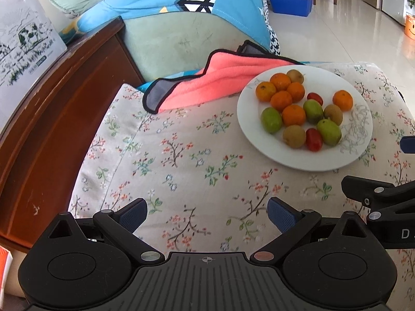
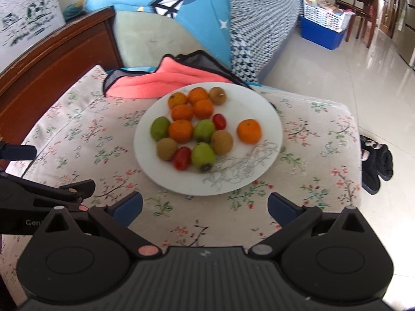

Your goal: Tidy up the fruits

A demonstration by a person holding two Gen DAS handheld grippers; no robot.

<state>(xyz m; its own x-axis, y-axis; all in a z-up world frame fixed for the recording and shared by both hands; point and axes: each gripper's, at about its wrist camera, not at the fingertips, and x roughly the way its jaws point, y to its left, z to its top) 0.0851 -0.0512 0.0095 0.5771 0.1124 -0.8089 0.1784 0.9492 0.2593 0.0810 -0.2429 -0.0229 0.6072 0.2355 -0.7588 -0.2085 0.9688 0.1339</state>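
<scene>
Hovering low over the flowered cushion (image 1: 181,155), the left gripper (image 1: 207,213) has its jaws spread wide with nothing between them, and the right gripper (image 2: 205,207) stands equally wide and empty just short of the white plate (image 2: 259,108). All the fruit sits on that plate: 6 oranges, 5 of them clustered at the far left (image 2: 190,106) and 1 orange (image 2: 249,131) apart on the right; 3 green fruits (image 2: 203,155); 3 brown kiwis (image 2: 221,141), with 1 off at the far rim; and 2 small red fruits (image 2: 181,158). My judgement is that the sorting is partial at best: the oranges mostly group together, but greens, kiwis and reds are interleaved near the middle, so this fits either a mixed plate awaiting grouping or a plate into which fruit has been gathered. A bare stretch with a grey drawn pattern (image 2: 243,163) lies on the plate's near right. Beyond the rim, a pink cloth (image 2: 168,80) nearly touches the plate, and dark slippers (image 2: 376,160) lie on the floor. Nothing blocks either gripper, though the fruits touch closely.
</scene>
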